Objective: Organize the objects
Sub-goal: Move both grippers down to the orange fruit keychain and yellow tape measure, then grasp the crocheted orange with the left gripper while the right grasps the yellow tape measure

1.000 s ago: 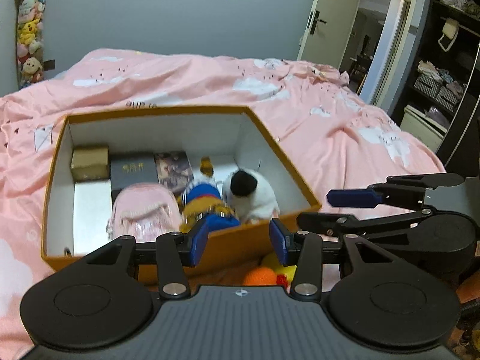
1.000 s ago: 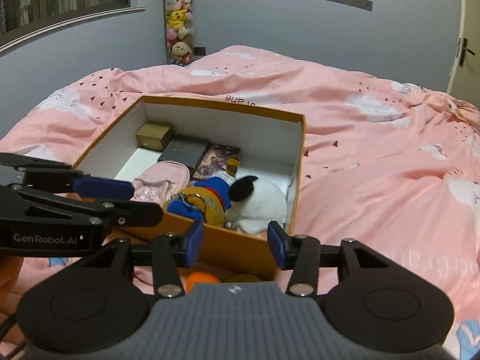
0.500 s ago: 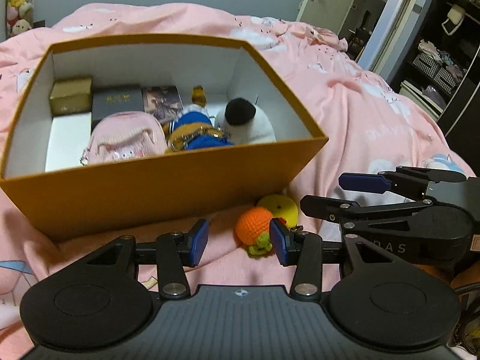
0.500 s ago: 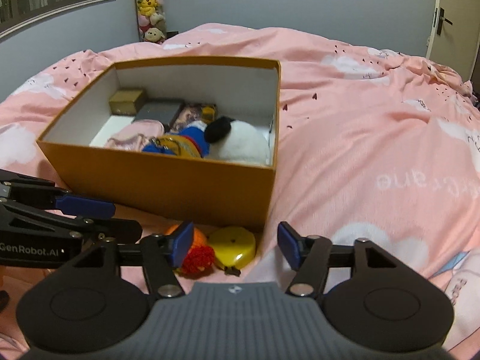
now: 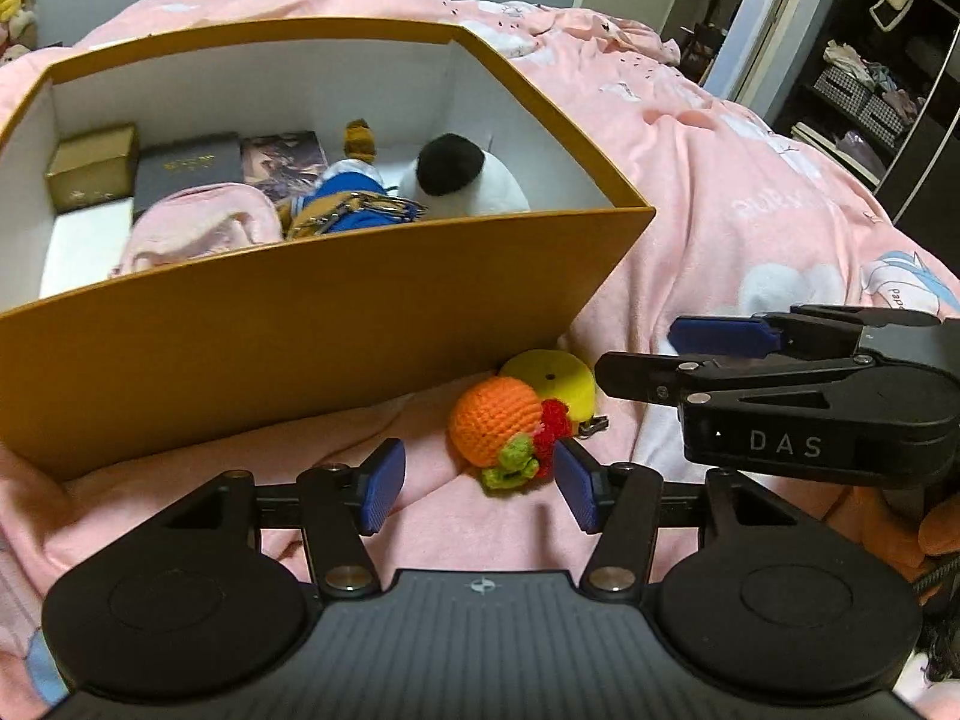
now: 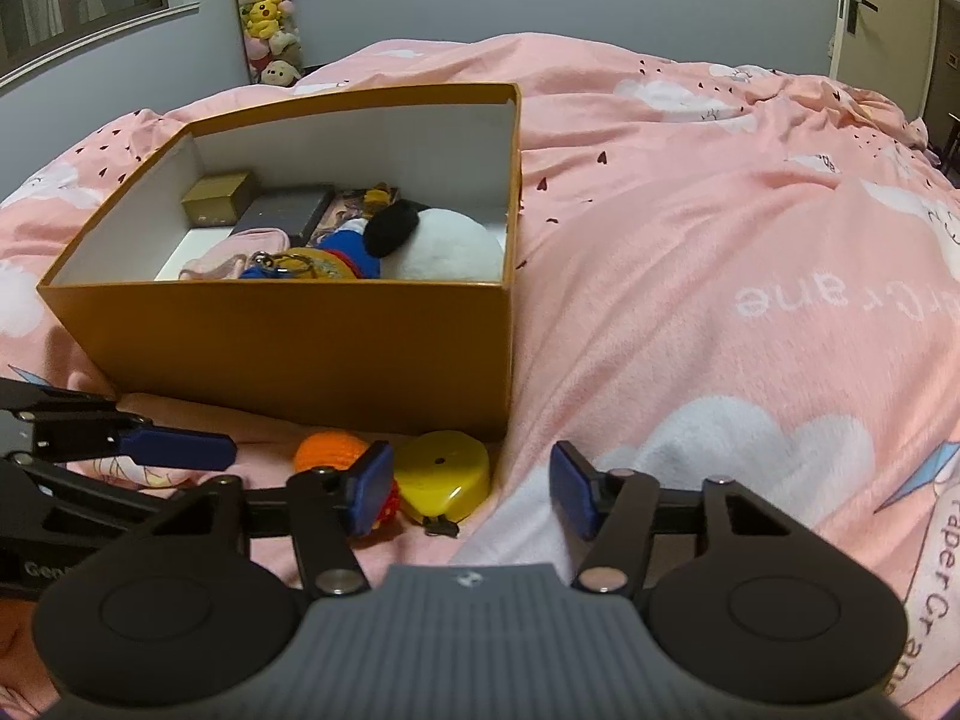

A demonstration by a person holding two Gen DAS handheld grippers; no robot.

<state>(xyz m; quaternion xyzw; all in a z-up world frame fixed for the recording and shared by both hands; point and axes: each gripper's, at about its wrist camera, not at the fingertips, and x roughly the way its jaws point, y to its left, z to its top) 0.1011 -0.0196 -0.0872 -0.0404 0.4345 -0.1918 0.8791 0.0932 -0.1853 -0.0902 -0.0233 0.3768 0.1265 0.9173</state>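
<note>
An orange crocheted toy [image 5: 497, 427] with red and green trim lies on the pink bed just before the orange box [image 5: 288, 324]. A yellow round tape measure [image 5: 555, 375] lies beside it, right of the toy. My left gripper [image 5: 474, 492] is open, low over the bed, the toy just ahead of its right finger. My right gripper [image 6: 474, 489] is open, with the tape measure [image 6: 444, 477] and toy [image 6: 330, 450] just ahead of its left finger. The box [image 6: 300, 336] holds a white and black plush [image 6: 438, 246], a blue and yellow toy, a pink pouch and small boxes.
The bed is covered by a pink quilt [image 6: 720, 252]. Plush toys hang in the far corner [image 6: 267, 12]. A door and dark shelves [image 5: 870, 60] stand to the right of the bed.
Both grippers have dropped lower and drawn back to the box's near side. The orange toy and yellow tape measure, first half hidden, now lie in full view before the fingers.
</note>
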